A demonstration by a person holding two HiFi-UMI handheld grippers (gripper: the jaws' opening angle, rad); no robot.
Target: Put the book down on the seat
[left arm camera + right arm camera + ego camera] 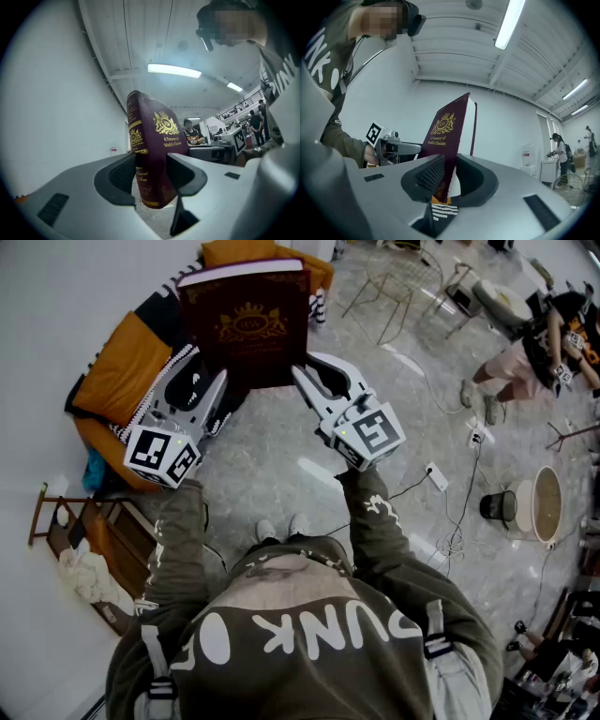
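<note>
Left tongs point(210, 382): clamped on the lower spine-side corner of the book point(246, 320), jaws forced wide by the thick block, one dark pad pressed to each cover. Marker cube nearest the body, olive sleeve behind it.

Just beyond and to the left: the seat point(122, 367), low, with orange cushions and black-and-white striped fabric, set against the pale wall.

Centre: burgundy hardback with a gold crest on the front cover, held upright in the air between both tongs, cover turned toward the wearer, white page edge showing along the top. Not resting on the cushions; hanging over the seat's front part and the grey marbled floor point(281, 465). Spine with gold bands visible in the left gripper view, leaning slightly.

Right tongs point(319, 377): closed on the opposite lower corner, at the fore-edge side, ribbed pad flat against the front cover, white pages and back cover filling the gap to the other jaw. Narrower spread than on the left.

Further right: trailing cables, a dark bin point(497, 507), and another person point(525, 357) at the upper edge.
</note>
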